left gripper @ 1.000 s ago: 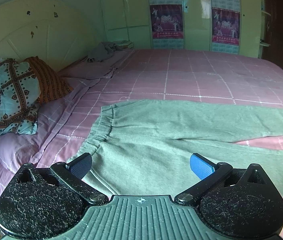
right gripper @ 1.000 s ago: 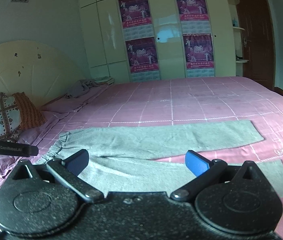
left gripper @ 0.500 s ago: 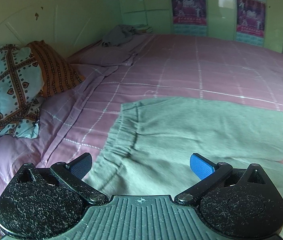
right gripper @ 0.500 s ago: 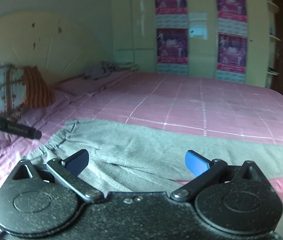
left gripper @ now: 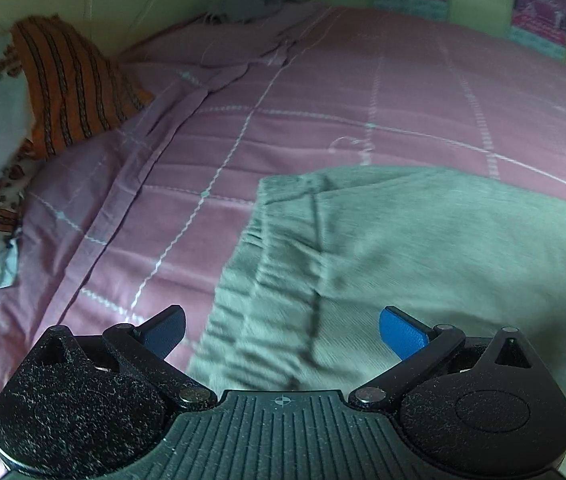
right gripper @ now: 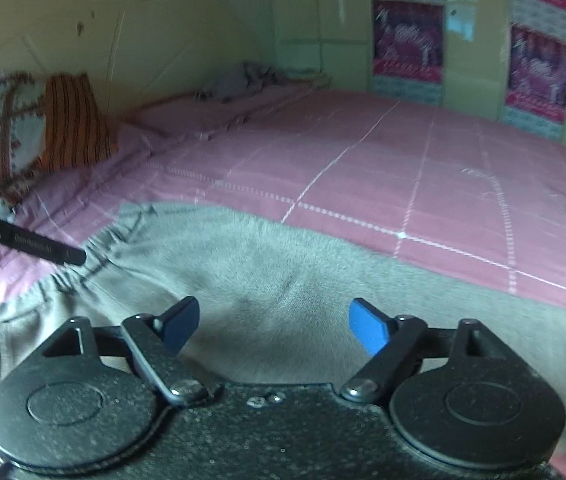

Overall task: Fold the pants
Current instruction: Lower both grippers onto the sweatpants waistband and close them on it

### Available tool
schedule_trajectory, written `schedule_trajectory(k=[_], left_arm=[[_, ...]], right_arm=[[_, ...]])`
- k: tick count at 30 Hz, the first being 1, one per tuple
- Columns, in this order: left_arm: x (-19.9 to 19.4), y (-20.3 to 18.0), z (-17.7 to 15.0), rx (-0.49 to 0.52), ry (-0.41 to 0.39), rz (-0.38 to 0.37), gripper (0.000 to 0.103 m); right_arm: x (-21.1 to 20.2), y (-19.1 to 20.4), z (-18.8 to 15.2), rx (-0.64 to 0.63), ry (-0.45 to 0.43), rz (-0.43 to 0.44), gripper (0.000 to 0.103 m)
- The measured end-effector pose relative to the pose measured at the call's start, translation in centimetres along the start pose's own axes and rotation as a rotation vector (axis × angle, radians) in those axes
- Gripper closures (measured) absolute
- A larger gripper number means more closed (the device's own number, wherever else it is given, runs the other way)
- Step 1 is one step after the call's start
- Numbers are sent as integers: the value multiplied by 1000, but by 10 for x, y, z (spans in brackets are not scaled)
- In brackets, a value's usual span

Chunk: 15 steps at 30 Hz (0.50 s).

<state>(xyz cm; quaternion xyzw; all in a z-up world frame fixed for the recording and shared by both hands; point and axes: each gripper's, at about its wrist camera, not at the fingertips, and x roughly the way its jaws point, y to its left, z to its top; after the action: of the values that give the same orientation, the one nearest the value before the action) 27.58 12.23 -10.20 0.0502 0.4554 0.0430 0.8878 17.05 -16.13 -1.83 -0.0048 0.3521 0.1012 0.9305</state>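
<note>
Pants (left gripper: 423,240) flat on the pink bed (left gripper: 323,92).
We see both grippers, left (left gripper: 281,330) and right (right gripper: 273,326), with fingers apart and empty; the right ones have just been closing.

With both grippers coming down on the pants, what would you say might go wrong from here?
1. The left gripper straddles the bunched waistband at its edge; it may pinch one layer only, or snag the pink sheet too.
2. The right gripper, its jaws just closing with nothing between them, sits over flat cloth of the pants; it may skid off without a grip.
</note>
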Motion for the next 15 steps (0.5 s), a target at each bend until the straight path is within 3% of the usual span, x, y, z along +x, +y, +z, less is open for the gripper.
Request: schedule_trajectory(k=[5, 9, 15], left_arm=[[51, 8, 19, -34, 41, -17, 0], [85, 2, 24, 27, 75, -55, 0], [101, 5, 18, -6, 45, -132, 6]], right_arm=[[61, -15, 18, -58, 67, 18, 28], [104, -24, 36, -107, 108, 27, 28], [157, -38, 53, -181, 178, -10, 28]])
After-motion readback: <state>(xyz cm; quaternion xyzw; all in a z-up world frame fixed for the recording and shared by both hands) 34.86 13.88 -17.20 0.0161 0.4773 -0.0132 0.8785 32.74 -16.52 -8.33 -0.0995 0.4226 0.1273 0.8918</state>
